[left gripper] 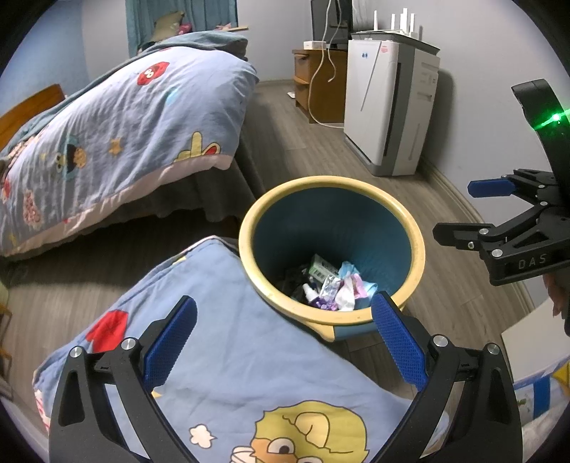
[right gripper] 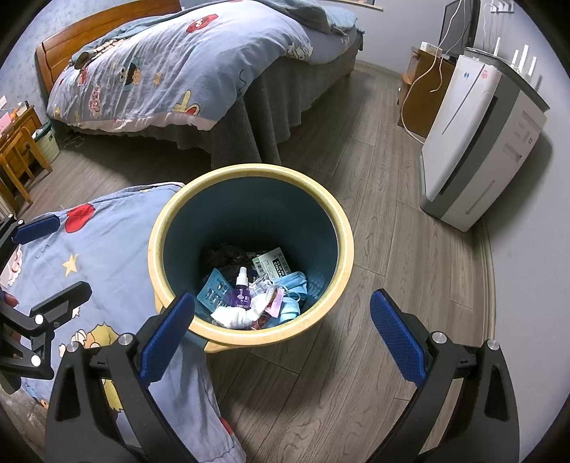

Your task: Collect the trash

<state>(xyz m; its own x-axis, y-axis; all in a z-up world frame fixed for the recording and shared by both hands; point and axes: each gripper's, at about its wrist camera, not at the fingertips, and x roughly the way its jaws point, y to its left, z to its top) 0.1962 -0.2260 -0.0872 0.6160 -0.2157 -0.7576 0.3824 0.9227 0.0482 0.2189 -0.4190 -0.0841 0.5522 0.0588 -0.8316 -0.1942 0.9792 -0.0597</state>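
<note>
home bedroom | bed point(right gripper: 199, 71) with cartoon duvet point(left gripper: 117, 135) | air purifier point(right gripper: 477, 142) | wood floor point(right gripper: 374, 249)

A cartoon-print quilt point(right gripper: 171, 67) covers a wooden-framed bed point(right gripper: 89, 28), while a white air purifier point(right gripper: 473, 142) stands against the wall.

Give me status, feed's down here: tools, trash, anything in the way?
Left tool open, empty. Right tool open, empty. Trash bin on floor, trash already inside. Blue bedding against the bin's rim.

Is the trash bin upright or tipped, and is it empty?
Upright, not empty: the trash bin stands mouth-up on the floor, litter covering its bottom.
</note>
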